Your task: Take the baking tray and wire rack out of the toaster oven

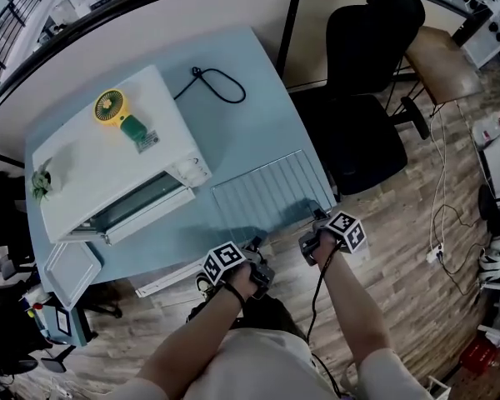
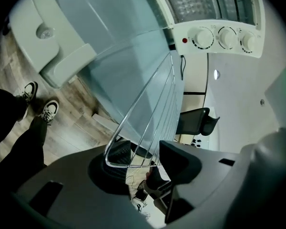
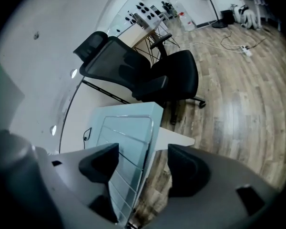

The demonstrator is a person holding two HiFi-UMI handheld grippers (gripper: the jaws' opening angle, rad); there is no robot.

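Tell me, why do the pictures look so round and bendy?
Wide lenses: in the head view the pale blue table edge curves; in the left gripper view black corners ring the stretched silver wire rack; in the right gripper view the wooden floor planks bow.

Left gripper [image 2: 149, 157], right gripper [image 3: 143, 166]: jaws apart

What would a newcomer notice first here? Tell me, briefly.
The white toaster oven stands door-open on the blue table, a yellow fan on top. A wire rack lies at the table's near right corner, its near edge at the open jaws of the left hand-held gripper and the right hand-held gripper.
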